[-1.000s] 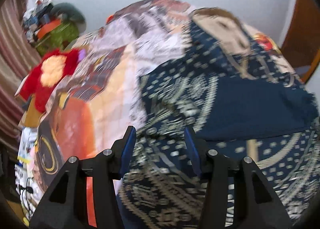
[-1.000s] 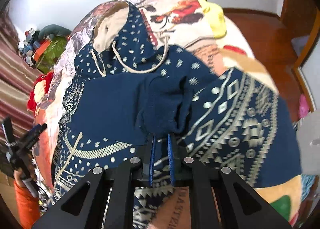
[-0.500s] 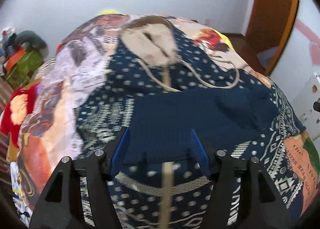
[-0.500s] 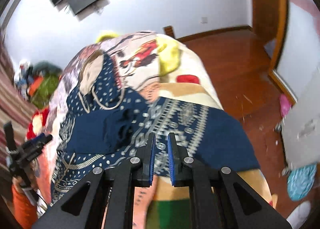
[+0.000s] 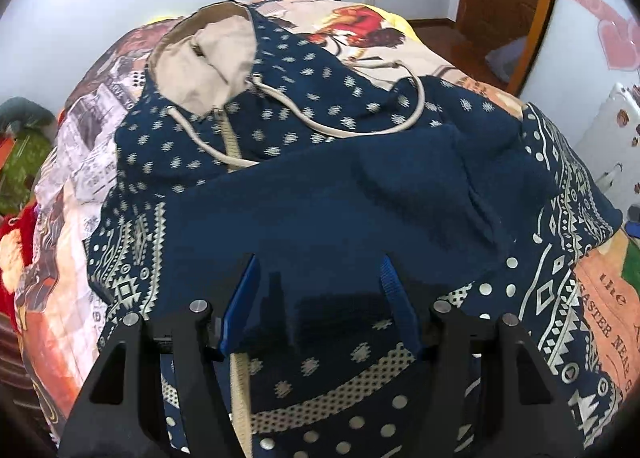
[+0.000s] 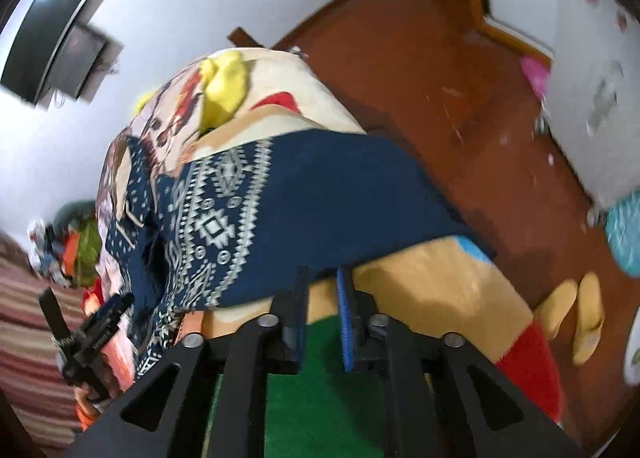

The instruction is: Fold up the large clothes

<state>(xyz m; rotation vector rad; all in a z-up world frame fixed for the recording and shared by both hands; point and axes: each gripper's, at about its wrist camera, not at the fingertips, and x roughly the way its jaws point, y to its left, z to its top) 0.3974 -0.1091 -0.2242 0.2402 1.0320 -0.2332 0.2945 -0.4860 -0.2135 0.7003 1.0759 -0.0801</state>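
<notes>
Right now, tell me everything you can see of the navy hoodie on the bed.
The hoodie is navy knit with cream geometric bands and small motifs, a beige-lined hood, cream drawstrings and a front zip. It lies face up on the printed bedspread, one sleeve folded across the chest, the other hanging at the bed's edge. Neither gripper's jaws hold it.

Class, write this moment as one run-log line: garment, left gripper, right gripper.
garment: navy hoodie on bed, sleeve folded across | left gripper: open above hoodie | right gripper: just opening, empty, at hoodie's edge
</notes>
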